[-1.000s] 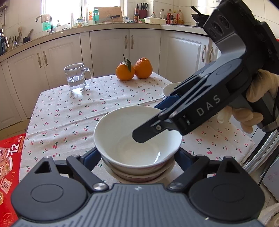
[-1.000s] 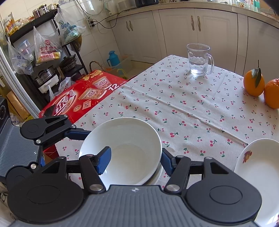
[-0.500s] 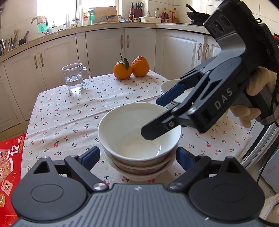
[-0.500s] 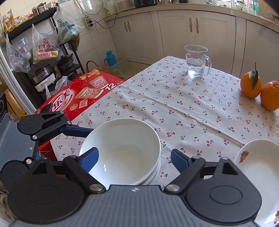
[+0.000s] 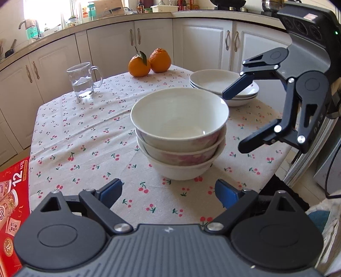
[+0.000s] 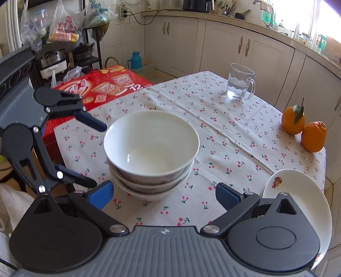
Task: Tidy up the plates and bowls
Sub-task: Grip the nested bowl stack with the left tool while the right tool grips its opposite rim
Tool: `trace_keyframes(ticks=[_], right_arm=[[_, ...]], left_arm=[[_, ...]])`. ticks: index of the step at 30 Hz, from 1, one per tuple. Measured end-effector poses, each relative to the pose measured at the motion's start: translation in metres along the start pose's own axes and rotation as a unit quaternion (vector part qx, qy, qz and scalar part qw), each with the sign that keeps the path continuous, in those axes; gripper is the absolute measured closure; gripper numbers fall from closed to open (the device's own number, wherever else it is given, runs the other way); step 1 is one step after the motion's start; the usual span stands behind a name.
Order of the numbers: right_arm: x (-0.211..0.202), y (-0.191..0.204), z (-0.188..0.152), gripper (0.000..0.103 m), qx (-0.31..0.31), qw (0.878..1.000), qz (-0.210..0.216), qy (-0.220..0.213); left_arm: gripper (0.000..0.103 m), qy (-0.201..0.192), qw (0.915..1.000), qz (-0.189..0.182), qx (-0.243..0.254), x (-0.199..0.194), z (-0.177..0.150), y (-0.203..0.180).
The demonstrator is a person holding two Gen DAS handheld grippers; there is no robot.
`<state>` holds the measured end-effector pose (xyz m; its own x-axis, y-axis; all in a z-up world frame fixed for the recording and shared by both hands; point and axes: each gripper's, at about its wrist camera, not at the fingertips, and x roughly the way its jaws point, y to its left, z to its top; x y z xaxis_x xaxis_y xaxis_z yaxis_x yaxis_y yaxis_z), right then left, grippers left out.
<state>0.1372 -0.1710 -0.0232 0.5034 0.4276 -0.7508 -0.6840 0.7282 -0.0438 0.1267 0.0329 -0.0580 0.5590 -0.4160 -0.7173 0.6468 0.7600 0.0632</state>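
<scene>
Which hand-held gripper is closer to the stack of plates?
Right. The right hand-held gripper hangs just in front of the plates; the left hand-held gripper sits farther back, behind the stacked bowls.

A home kitchen. White cabinets with metal handles run along the far walls under a beige counter crowded with bottles, jars and a cutting board, and a tap stands by a bright window. On the near tabletop, a cherry-print cloth carries stacked bowls, plates, a glass mug of water and two oranges. From the right wrist view, a dark rack holds pots and hanging food bags, with a red grocery box beside the table
</scene>
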Motion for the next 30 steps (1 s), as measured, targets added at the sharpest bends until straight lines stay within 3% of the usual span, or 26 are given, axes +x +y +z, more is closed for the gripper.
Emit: trace_keyframes(ticks=[4,12,20,23,30], right_arm=[[0.013,0.01,-0.016,0.0,-0.025,0.999,-0.022,0.025],[0.035,0.004,-0.033,0.0,-0.011,0.999,-0.014,0.039],[0.052,-0.004,-0.023,0.001,-0.023,0.999,0.018,0.034],[0.061,-0.005,-0.019,0.002,-0.032,0.998,0.031,0.04],[0.074,-0.011,-0.014,0.002,-0.032,0.997,0.059,0.039]], left_arm=[[0.009,0.018,0.9996,-0.015,0.013,0.013,-0.003,0.005],[0.009,0.036,0.9966,-0.057,0.047,0.033,0.003,0.014],[0.009,0.041,0.9908,-0.105,0.075,0.049,0.009,0.024],[0.0,0.049,0.9873,-0.119,0.093,0.054,0.012,0.025],[0.0,0.031,0.9857,-0.13,0.102,0.054,0.01,0.03]])
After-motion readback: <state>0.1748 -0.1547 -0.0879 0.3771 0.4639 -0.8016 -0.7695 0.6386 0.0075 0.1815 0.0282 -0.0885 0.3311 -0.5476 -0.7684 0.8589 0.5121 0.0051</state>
